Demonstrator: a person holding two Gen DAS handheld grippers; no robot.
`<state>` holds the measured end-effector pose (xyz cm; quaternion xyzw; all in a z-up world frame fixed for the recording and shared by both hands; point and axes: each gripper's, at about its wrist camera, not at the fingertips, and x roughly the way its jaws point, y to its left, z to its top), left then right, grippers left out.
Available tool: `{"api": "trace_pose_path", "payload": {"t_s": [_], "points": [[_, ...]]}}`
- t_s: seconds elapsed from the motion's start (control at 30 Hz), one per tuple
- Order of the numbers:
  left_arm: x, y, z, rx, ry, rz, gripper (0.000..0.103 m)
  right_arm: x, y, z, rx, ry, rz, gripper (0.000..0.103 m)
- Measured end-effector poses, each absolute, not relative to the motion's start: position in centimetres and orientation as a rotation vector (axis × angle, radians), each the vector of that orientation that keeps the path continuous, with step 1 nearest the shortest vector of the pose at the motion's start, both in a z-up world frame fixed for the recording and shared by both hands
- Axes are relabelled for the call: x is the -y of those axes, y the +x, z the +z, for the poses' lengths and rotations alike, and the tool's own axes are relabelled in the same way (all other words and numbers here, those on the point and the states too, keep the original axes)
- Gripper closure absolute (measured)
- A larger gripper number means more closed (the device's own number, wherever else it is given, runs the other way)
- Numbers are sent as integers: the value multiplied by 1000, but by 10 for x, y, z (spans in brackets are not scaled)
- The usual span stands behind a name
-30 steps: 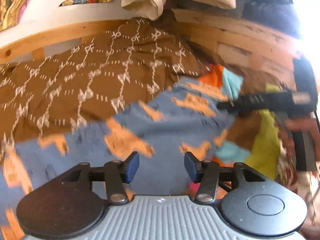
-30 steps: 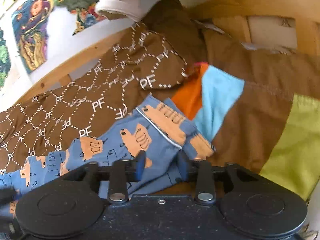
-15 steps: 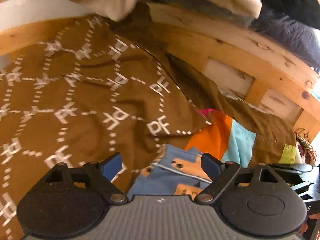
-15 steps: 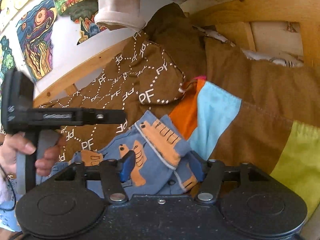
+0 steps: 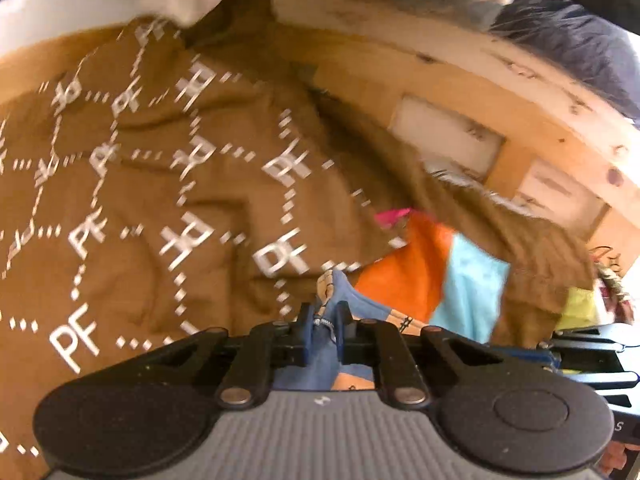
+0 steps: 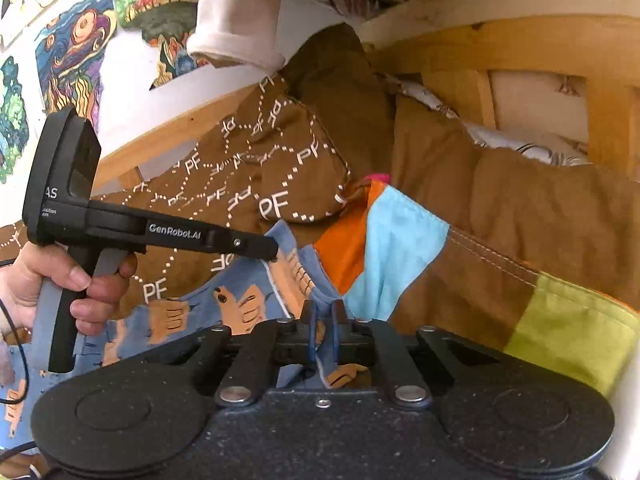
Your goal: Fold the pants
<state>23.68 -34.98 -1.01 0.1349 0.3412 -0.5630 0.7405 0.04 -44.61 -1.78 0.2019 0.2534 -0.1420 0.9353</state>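
The pants [image 6: 240,300] are blue with orange animal prints and lie on a brown bedspread. My left gripper [image 5: 323,322] is shut on an edge of the pants [image 5: 340,296] near their far end. It also shows in the right wrist view [image 6: 272,250], held by a hand, its tip pinching the cloth. My right gripper [image 6: 323,320] is shut on a nearby fold of the same edge. The two grippers hold the pants close together.
A brown bedspread [image 5: 160,200] with white "PF" lettering covers the bed. A patchwork cover [image 6: 400,240] in orange, light blue, brown and yellow-green lies to the right. A wooden bed frame [image 6: 520,52] runs behind. Pale clothes [image 6: 240,12] hang above.
Both grippers were open around the pants' edge half a second ago and have closed on it. The left gripper moved forward to the far end of the pants beforehand.
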Motion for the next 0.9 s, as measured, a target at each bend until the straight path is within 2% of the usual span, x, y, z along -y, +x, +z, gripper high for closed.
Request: {"api": "trace_pose_path", "payload": {"t_s": [0.17,0.37,0.4,0.43,0.5,0.6,0.67,0.77,0.9], "points": [[364,214,5,-680,415,-1249,91,439,-22,-5,-505,471,-318,97],[387,210,-17,-695,499,-1146,86,449,-23,-22,-586,540,-367,100],[387,211,-18,-696,491,-1145,86,452,-24,-24,-595,553,-375,99],[386,211,-19,-695,486,-1146,85,453,-25,-25,-602,553,-386,92],[385,213,-20,-693,484,-1151,84,453,-26,-25,-605,526,-390,91],[377,213,-18,-686,478,-1150,80,453,-25,-26,-608,512,-379,89],[366,206,-14,-676,461,-1160,67,454,-23,-26,-606,516,-370,85],[345,189,-11,-636,459,-1216,58,455,-19,-26,-614,509,-358,85],[324,164,-14,-600,521,-1315,57,457,-16,-28,-620,489,-349,88]]}}
